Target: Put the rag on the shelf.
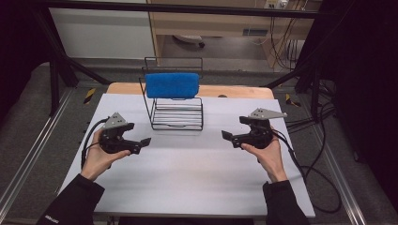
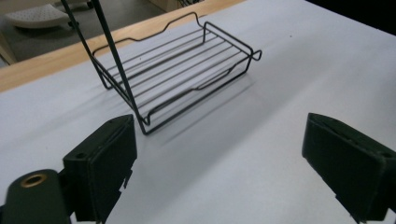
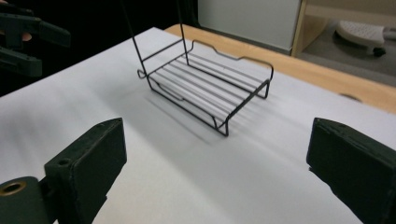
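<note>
Both gripper (image 1: 144, 143) jaws gape empty; rack (image 2: 177, 70) top with blue sponge (image 1: 172, 85) cut off in gripper views.

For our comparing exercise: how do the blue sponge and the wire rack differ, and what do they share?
The blue sponge is a solid, bright, fuzzy-looking block; the wire rack is thin black wire with open gaps. The sponge sits high up on the rack's upper level; the rack stands on the white table. The rack is taller than the sponge. Both sit mid-table, untouched.
</note>
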A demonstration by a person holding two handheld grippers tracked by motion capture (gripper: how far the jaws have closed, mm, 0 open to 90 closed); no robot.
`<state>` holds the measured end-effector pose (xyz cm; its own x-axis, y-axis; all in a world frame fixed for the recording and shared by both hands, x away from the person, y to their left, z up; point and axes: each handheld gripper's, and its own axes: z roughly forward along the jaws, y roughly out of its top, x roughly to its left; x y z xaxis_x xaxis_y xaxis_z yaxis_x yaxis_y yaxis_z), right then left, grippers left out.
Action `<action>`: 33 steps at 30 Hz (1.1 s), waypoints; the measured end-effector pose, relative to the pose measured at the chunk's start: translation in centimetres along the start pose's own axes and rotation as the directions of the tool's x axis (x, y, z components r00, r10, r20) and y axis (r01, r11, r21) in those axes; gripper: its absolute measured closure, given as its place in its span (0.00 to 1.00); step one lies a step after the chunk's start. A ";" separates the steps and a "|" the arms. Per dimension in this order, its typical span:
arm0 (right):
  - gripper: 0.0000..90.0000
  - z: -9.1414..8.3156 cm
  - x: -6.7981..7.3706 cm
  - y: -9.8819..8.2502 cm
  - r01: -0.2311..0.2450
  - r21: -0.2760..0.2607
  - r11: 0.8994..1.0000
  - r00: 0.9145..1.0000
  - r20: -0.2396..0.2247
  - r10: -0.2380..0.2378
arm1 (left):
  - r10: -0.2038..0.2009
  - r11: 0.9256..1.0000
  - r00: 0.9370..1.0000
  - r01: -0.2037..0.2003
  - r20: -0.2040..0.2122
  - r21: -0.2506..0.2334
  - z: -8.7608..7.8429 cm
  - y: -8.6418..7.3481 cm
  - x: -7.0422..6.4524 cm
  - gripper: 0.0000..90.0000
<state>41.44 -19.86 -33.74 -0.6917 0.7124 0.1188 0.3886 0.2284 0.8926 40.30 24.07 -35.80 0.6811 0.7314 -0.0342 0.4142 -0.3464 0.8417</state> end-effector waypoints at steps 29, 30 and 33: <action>0.01 -2.7 -2.4 -11.8 -0.061 0.113 0.992 0.998 0.010 0.061 | 0.001 0.999 1.000 -0.002 0.022 0.035 0.7 -8.6 0.0 0.12; 0.01 -2.8 -2.5 -12.0 -0.062 0.119 0.991 0.998 0.014 0.061 | 0.003 0.999 1.000 -0.004 0.023 0.035 0.6 -8.8 0.0 0.12; 0.01 -3.2 -2.7 -12.6 -0.062 0.131 0.989 0.998 0.013 0.061 | 0.001 0.999 1.000 -0.002 0.030 0.046 0.7 -9.2 -0.1 0.12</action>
<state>36.46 -26.79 -43.89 -0.6588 0.7334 0.1673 0.5070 0.2686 0.8190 36.82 26.79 -43.94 0.6989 0.7135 -0.0495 0.4404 -0.3747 0.8159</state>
